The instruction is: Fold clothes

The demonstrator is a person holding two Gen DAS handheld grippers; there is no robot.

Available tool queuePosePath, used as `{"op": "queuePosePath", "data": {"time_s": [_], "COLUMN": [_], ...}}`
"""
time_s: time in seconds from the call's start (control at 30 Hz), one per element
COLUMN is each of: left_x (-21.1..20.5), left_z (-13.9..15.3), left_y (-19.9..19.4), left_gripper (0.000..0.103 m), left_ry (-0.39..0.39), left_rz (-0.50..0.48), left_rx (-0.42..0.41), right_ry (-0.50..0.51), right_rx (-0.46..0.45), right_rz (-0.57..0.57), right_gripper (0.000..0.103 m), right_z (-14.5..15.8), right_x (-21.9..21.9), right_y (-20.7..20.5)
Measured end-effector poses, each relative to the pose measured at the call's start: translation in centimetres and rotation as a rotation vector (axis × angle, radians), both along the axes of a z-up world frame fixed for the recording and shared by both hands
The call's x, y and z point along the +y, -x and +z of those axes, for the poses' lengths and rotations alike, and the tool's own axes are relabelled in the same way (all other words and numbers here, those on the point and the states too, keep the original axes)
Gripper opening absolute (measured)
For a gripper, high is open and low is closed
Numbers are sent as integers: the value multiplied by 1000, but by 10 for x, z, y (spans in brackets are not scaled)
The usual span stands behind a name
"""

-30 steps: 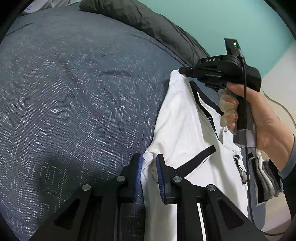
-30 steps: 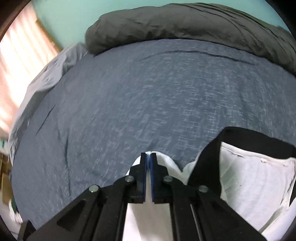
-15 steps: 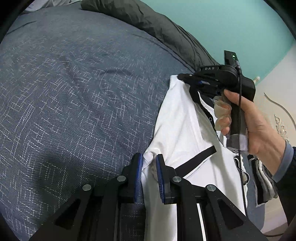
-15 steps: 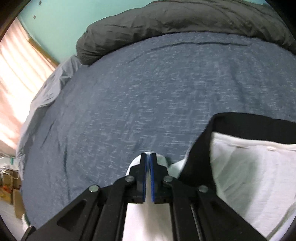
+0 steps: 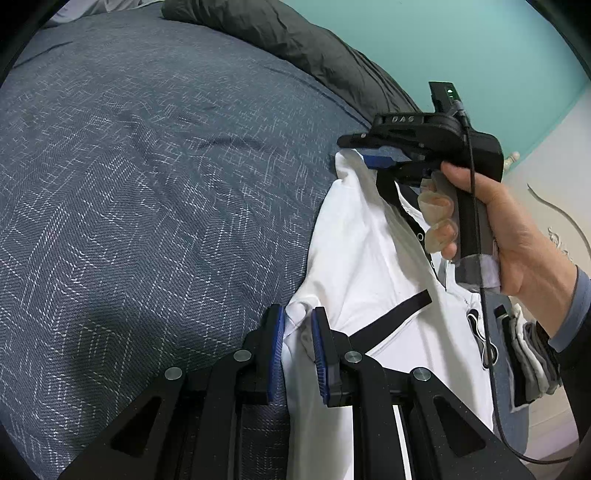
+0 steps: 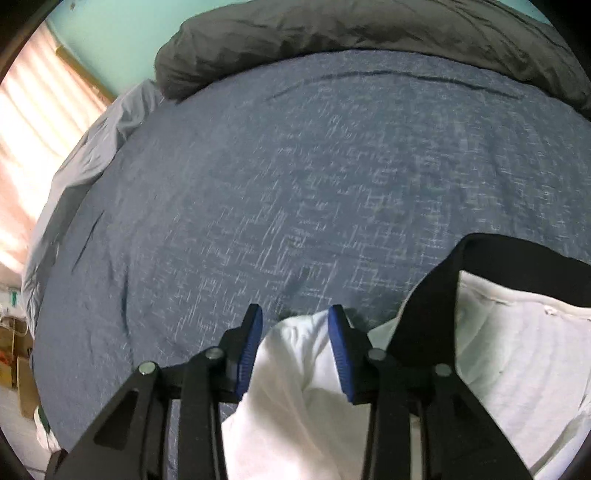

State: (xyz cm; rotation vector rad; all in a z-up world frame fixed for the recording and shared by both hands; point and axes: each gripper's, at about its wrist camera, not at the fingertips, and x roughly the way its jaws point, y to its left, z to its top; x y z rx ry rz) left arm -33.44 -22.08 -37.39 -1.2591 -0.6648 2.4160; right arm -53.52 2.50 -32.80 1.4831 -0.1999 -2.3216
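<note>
Teal walls back a bed covered by a blue-grey patterned bedspread [image 5: 147, 192], with a dark grey duvet [image 6: 369, 29] bunched along its far edge. Most of the bedspread lies bare ahead of both tools. At its right side sits a white polo shirt [image 5: 362, 251] with black collar and trim. The left gripper [image 5: 297, 325] pinches a bunched fold of the shirt between slightly parted pads. The right gripper [image 6: 293, 325] stands spread wide around the shoulder cloth, apart from it. Folded grey garments [image 5: 532, 354] sit partly hidden behind the person's wrist.
</note>
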Motion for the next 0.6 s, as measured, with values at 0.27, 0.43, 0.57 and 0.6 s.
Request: {"op": "queuePosePath", "data": {"time_s": [0.27, 0.43, 0.57, 0.6], "left_x": [-1, -2, -2, -3], "left_z": [0, -2, -3, -3], "left_y": [0, 0, -1, -1], "left_gripper": [17, 17, 17, 17], "left_ry": [2, 0, -2, -2], "left_rz": [-2, -3, -3, -3], "left_rx": [-1, -3, -5, -6], "right_ry": [-68, -70, -43, -33], "right_rx": [37, 70, 57, 52], "right_rz": [7, -35, -73, -79], "right_gripper": [5, 4, 4, 4], "right_z": [-3, 1, 0, -2], "right_x": [-3, 2, 9, 12], "right_y": [1, 7, 10, 11]}}
